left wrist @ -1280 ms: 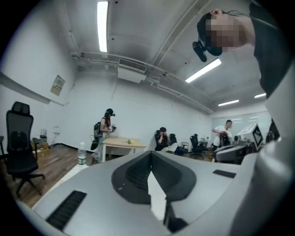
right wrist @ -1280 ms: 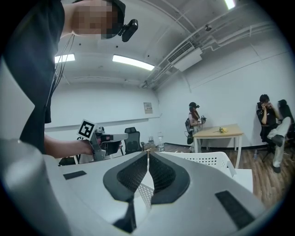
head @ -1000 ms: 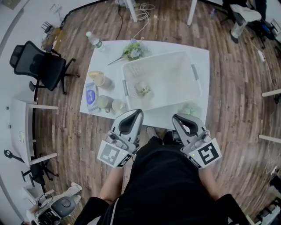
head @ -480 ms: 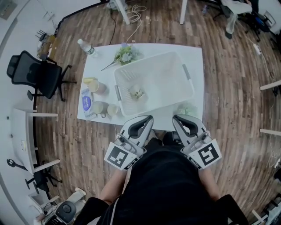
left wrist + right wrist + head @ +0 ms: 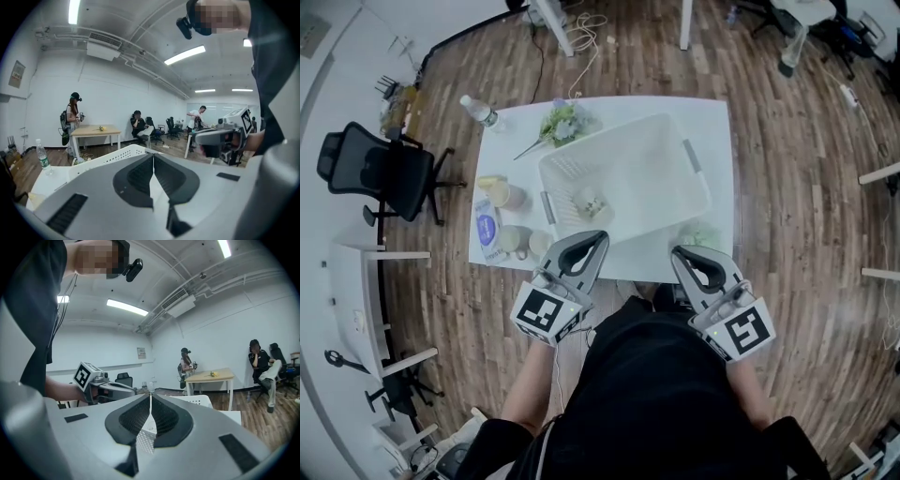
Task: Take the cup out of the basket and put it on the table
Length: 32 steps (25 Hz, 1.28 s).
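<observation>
Clutter (image 5: 514,241) crowded the left edge of the surface (image 5: 633,265)—its near strip lay bare. There hung the left hand-held gripper (image 5: 596,238), jaws pressed together, empty. The small pale cup (image 5: 597,202) sat inside the basket (image 5: 661,155), near-left corner. The right hand-held gripper (image 5: 681,253)—likewise pressed together.

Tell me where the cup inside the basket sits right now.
In the head view, the cup sits in the near-left corner of the white basket, just beyond the left tool.
</observation>
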Each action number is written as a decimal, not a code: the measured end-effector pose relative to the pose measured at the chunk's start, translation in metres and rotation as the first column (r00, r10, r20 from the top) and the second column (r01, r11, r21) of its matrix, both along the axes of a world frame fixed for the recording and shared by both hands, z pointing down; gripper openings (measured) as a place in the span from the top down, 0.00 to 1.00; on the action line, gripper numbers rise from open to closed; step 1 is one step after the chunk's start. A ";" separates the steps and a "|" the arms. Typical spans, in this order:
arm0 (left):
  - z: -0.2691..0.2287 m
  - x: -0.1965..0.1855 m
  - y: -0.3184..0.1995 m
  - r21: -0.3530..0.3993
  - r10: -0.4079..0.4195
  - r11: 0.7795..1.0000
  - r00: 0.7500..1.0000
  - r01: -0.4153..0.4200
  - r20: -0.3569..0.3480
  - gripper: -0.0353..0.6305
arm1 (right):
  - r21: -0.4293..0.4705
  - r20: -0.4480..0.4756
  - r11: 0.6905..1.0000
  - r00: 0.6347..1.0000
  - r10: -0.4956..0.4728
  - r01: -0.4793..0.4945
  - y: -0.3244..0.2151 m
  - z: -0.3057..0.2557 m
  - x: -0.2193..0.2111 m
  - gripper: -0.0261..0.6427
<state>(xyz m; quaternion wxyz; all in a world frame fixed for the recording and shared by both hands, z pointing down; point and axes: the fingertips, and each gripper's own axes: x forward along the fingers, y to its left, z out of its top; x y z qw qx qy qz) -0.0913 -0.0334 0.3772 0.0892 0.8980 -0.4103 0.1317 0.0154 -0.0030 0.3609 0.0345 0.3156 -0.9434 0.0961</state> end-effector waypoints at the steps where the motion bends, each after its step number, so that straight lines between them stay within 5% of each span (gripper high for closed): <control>1: 0.004 -0.006 -0.010 -0.007 0.006 1.000 0.999 -0.005 0.051 0.93 | -0.003 0.002 1.000 1.000 0.011 -0.011 -0.001 0.001 0.004 0.92; 3: 0.011 -0.020 -0.034 -0.004 0.017 1.000 0.984 -0.017 0.175 0.93 | -0.008 0.005 0.999 0.999 0.036 -0.036 -0.002 0.003 0.013 0.92; 6: 0.028 -0.039 -0.072 -0.052 0.067 0.997 0.930 -0.052 0.362 0.84 | -0.019 0.011 0.997 0.997 0.078 -0.078 -0.004 0.007 0.028 0.92; 10: 0.077 -0.054 -0.112 -0.252 0.234 0.962 0.797 -0.106 0.557 0.70 | -0.038 0.015 0.989 0.989 0.145 -0.144 -0.006 0.013 0.052 0.92; 13: 0.129 -0.056 -0.123 -0.478 0.393 0.874 0.709 -0.090 0.585 0.67 | -0.054 0.019 0.979 0.980 0.197 -0.195 -0.007 0.021 0.075 0.92; 16: 0.173 -0.055 -0.126 -0.654 0.492 0.756 0.688 -0.034 0.533 0.67 | -0.067 0.021 0.968 0.970 0.244 -0.242 -0.007 0.025 0.096 0.92; 20: 0.216 -0.064 -0.125 -0.782 0.579 0.620 0.633 0.068 0.514 0.66 | -0.076 0.017 0.953 0.955 0.297 -0.295 -0.010 0.029 0.119 0.92; 25: 0.253 -0.078 -0.126 -0.821 0.634 0.539 0.550 0.189 0.543 0.65 | -0.095 0.002 0.939 0.943 0.334 -0.332 -0.012 0.034 0.136 0.92; 27: 0.265 -0.087 -0.125 -0.830 0.646 0.510 0.535 0.227 0.544 0.65 | -0.099 -0.007 0.936 0.941 0.338 -0.337 -0.012 0.034 0.139 0.92; 32: 0.282 -0.088 -0.126 -0.858 0.628 0.444 0.594 0.258 0.503 0.66 | -0.101 -0.023 0.934 0.939 0.343 -0.344 -0.014 0.036 0.146 0.92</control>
